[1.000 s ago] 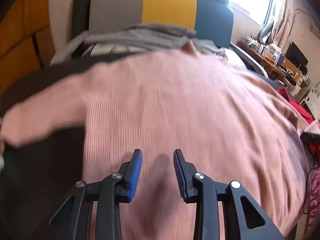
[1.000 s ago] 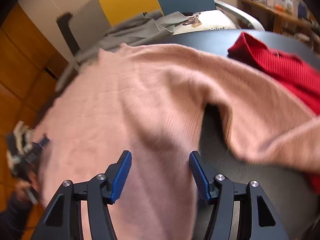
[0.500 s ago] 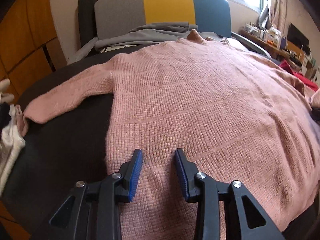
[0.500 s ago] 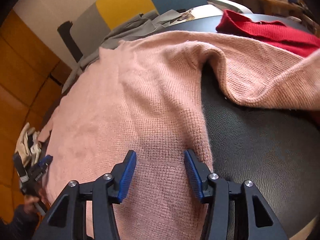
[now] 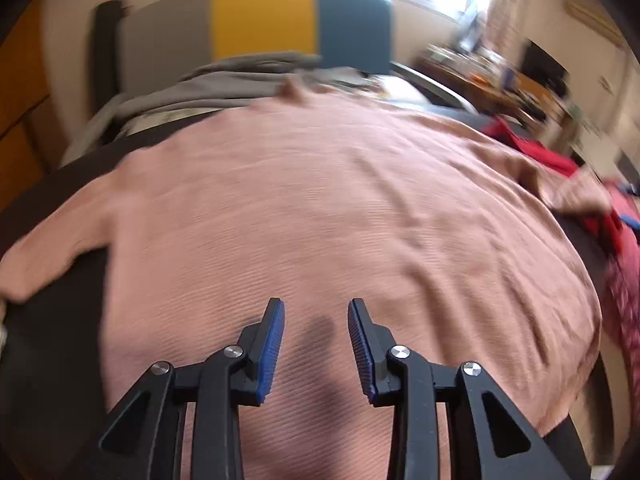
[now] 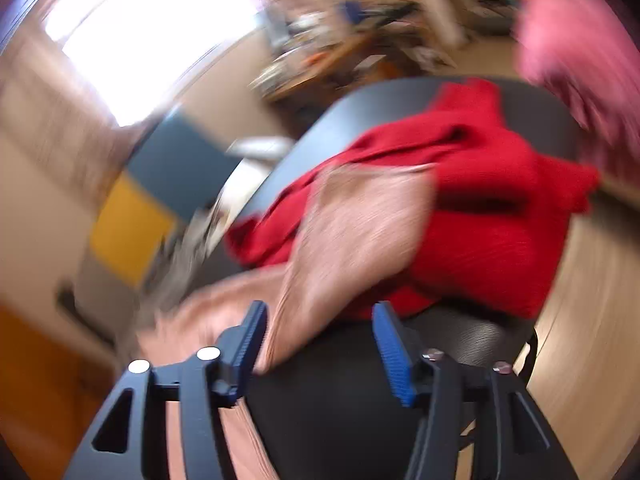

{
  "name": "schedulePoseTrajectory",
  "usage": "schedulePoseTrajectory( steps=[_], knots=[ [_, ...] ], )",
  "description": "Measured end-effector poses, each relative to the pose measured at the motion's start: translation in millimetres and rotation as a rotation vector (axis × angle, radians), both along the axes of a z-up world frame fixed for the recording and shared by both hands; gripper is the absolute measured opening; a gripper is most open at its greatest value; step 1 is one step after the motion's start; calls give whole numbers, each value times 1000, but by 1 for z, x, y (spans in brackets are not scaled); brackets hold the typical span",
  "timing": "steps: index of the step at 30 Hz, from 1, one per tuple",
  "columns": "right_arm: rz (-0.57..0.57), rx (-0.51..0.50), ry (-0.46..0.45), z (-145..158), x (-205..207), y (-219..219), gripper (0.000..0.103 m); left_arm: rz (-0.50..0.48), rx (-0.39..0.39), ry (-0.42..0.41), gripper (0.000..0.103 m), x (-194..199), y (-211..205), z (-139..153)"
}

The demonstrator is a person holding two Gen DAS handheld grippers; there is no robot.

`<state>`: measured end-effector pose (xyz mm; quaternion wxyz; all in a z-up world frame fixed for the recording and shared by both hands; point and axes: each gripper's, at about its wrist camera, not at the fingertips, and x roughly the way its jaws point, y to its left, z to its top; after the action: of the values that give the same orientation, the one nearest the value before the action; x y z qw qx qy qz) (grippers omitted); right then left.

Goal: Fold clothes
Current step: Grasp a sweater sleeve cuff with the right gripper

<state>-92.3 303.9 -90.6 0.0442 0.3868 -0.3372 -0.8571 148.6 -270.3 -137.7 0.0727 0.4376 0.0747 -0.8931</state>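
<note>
The pink sweater [image 5: 320, 216] lies flat on the counter [image 5: 52, 320], collar toward the chair [image 5: 260, 20], hem nearest. Left gripper [image 5: 316, 320] fingers spread, empty; right gripper [image 6: 320, 332] fingers are opening over its sleeve [image 6: 352, 232].

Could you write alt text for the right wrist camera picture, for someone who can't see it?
Blurred view: the right gripper, its jaws opening, points at a pink sweater sleeve draped over a red garment on a black table.

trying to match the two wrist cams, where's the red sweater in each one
Left wrist view: the red sweater is a small blurred strip at the right edge, beyond the pink sweater.
Right wrist view: it fills the centre-right, bunched on the dark table, a pink sleeve lying over its left part.
Shared landmark: the grey, yellow and blue chair back.
</note>
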Motion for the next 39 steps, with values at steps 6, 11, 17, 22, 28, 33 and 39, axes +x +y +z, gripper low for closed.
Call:
schedulePoseTrajectory(
  steps=[6, 11, 17, 22, 28, 33, 39],
  knots=[
    [-144, 1, -49, -19, -28, 40, 63, -133, -50, 0, 34, -71, 50, 5],
    [-93, 199, -53, -15, -61, 18, 19, -99, -89, -38, 34, -132, 65, 0],
    [95, 456, 20, 17, -84, -33, 7, -35, -83, -58, 35, -152, 60, -17],
    [362, 594, 201, 60, -80, -109, 7, -11, -78, -37, 35, -151, 60, -20],
    [715, 791, 294, 38, -45, -206, 7, -35, -27, -27, 35, -153, 55, -9],
    [914, 908, 251, -25, -2, -237, 7, -212, -61, 41, 35, -152, 72, 19],
    [962, 807, 203, -51, 27, -223, 7, -590, -218, 172, 35, -156, 138, 52]
  ],
)
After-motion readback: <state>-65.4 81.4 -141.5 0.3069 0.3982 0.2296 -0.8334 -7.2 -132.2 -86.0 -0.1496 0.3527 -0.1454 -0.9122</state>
